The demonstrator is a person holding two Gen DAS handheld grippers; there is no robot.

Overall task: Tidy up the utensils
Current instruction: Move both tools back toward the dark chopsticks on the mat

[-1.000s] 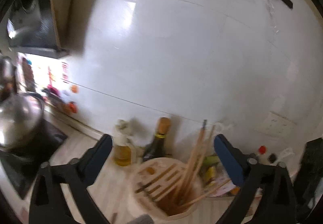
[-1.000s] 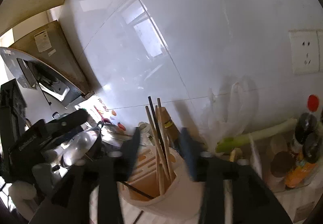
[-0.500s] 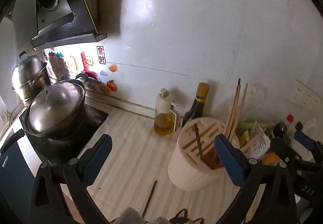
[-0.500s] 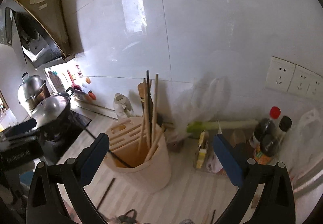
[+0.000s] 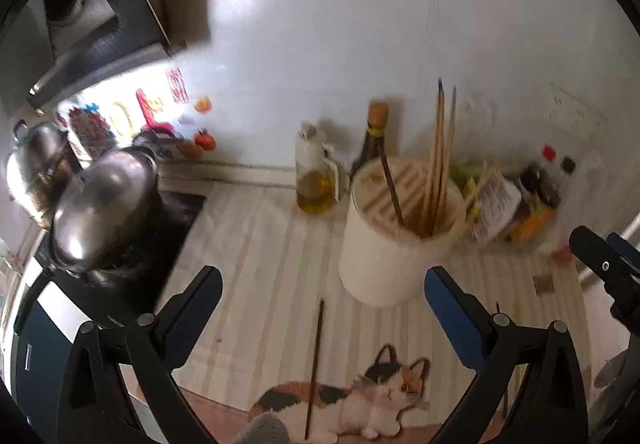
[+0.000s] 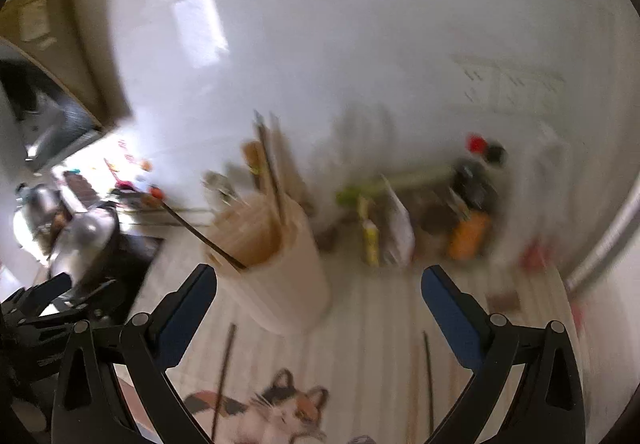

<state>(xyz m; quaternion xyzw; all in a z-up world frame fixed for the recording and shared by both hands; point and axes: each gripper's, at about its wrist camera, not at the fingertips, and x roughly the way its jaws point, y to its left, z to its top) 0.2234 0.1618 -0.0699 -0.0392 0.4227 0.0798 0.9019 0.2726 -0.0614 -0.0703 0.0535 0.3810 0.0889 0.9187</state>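
Observation:
A cream utensil holder (image 5: 384,256) stands on the striped counter with several wooden chopsticks (image 5: 440,148) and one dark chopstick upright in it; it also shows, blurred, in the right wrist view (image 6: 276,276). A dark chopstick (image 5: 315,360) lies on the counter in front of it, across a cat picture (image 5: 360,404). Another dark chopstick (image 6: 428,376) lies further right. My left gripper (image 5: 322,308) is open and empty above the lying chopstick. My right gripper (image 6: 318,304) is open and empty, in front of the holder.
An oil bottle (image 5: 314,180) and a dark bottle (image 5: 374,140) stand behind the holder by the white tiled wall. Steel pots (image 5: 100,208) sit on a black stove at the left. Sauce bottles and packets (image 5: 528,196) crowd the back right.
Both grippers have pulled back and tilted down from the holder. The counter, the cat picture and the lying chopsticks have come into view. Both stay open.

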